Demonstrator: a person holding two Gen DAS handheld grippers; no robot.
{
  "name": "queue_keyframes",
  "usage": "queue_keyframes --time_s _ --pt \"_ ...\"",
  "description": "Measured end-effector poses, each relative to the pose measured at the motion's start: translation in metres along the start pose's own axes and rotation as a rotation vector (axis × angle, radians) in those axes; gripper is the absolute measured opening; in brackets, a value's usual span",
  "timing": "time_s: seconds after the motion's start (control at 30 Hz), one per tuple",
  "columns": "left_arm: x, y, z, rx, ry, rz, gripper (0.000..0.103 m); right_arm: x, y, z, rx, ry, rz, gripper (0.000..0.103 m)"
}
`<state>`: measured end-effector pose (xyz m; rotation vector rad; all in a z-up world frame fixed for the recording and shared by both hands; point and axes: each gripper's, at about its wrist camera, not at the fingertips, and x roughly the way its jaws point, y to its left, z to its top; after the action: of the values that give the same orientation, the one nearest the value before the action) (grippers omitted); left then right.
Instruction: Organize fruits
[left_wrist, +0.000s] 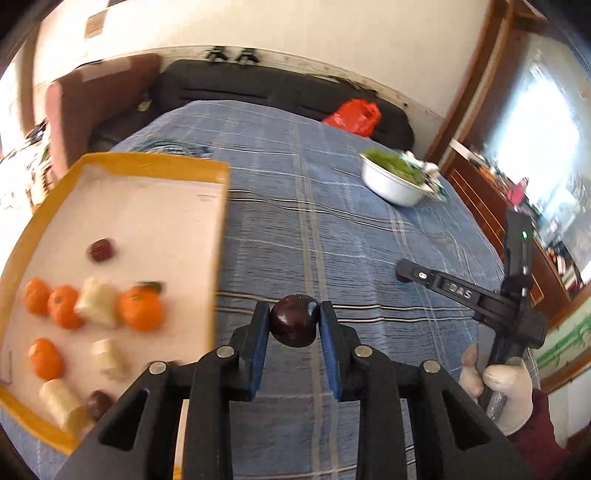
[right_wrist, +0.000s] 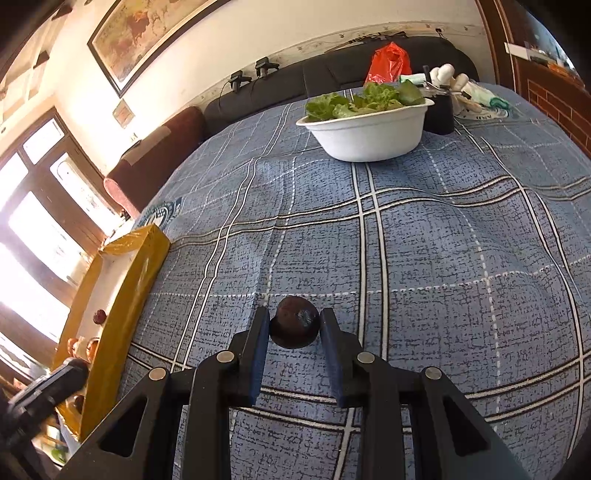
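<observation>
Your left gripper (left_wrist: 294, 325) is clamped on a dark plum (left_wrist: 294, 320); the yellow tray (left_wrist: 218, 236) sits at nine o'clock. Your right gripper (right_wrist: 294, 326) pinches another plum (right_wrist: 294, 328).

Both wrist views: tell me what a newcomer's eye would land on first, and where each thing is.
First, a dark red fruit pinched between the fingers of each gripper: the left gripper holds one and the right gripper holds another, both over the blue plaid cloth. Next, the yellow-rimmed tray at the left, holding oranges, pale cut pieces and more dark fruits. Farther back on the cloth stands a white bowl of leafy greens.
</observation>
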<state>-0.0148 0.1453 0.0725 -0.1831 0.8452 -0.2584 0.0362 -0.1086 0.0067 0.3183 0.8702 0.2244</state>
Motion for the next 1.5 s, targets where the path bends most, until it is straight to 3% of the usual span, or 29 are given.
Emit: queue_keyframes --time_s 0.23,0.33,0.5,0.73,0.8,1.0,1.13,1.33,1.5 --pt "-0.043 0.083 -0.007 -0.103 -0.066 0.136 0.026 -0.021 0.067 -0.005 -0.128 0.004 0.048 0.031" --pt "-0.053 0.11 -0.012 -0.158 -0.079 0.153 0.026 -0.021 0.102 -0.009 -0.19 0.024 0.082 0.031" --pt "-0.052 0.123 -0.021 -0.175 -0.073 0.135 0.026 -0.004 0.162 -0.021 -0.27 0.09 0.143 0.031" --pt "-0.053 0.139 -0.031 -0.169 -0.073 0.169 0.026 0.016 0.216 -0.048 -0.382 0.155 0.15 0.032" --pt "-0.051 0.142 -0.031 -0.178 -0.067 0.159 0.028 0.02 0.221 -0.053 -0.395 0.168 0.146 0.032" --pt "-0.059 0.146 -0.032 -0.202 -0.094 0.15 0.056 0.027 0.23 -0.056 -0.428 0.157 0.115 0.034" --pt "-0.066 0.147 -0.035 -0.226 -0.109 0.149 0.064 0.028 0.23 -0.055 -0.413 0.162 0.129 0.042" --pt "-0.072 0.143 -0.039 -0.234 -0.122 0.152 0.064 0.018 0.22 -0.051 -0.349 0.135 0.123 0.053" --pt "-0.08 0.127 -0.042 -0.201 -0.147 0.174 0.065 -0.007 0.193 -0.054 -0.26 0.063 0.103 0.061"
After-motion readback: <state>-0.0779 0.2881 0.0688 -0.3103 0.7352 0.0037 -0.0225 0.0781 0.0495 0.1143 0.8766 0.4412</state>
